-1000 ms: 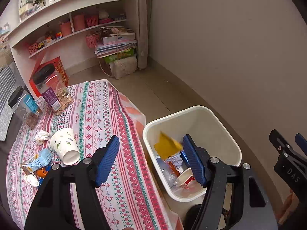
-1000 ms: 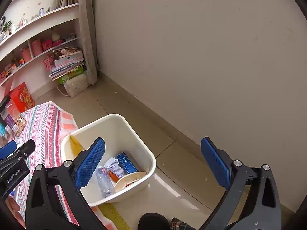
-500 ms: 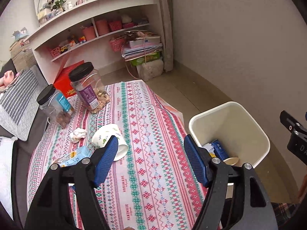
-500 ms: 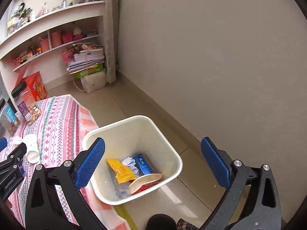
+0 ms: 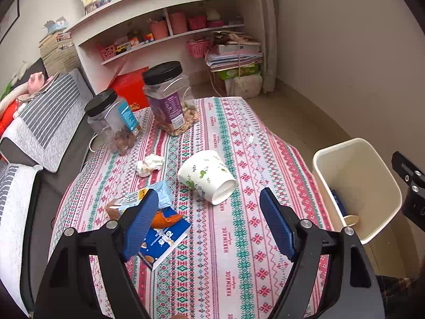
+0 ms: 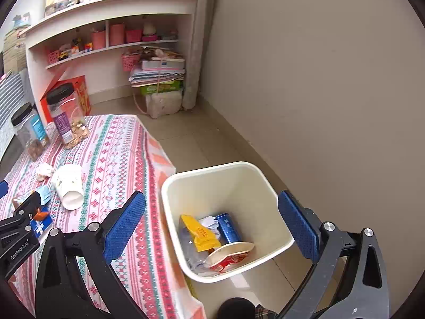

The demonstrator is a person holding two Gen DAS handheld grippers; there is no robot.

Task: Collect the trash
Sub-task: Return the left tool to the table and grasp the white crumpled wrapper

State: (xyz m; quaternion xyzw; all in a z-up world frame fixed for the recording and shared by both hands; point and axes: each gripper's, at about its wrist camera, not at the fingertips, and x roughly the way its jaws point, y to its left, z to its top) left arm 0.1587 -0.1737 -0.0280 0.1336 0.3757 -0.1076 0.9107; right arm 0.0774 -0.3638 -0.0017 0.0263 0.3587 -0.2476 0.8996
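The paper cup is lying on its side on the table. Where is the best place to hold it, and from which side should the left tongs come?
Grip the paper cup across its middle, coming from above with one pad on each curved side. It lies tipped over with its open mouth toward the camera, so the round wall is free; the rim would probably crush.

The tablecloth (image 5: 239,138) lies bare toward the bin (image 5: 372,175) (its mouth unblocked), while the tipped paper cup (image 5: 205,175), crumpled tissue (image 5: 149,163) and two jars (image 5: 167,98) crowd the left.
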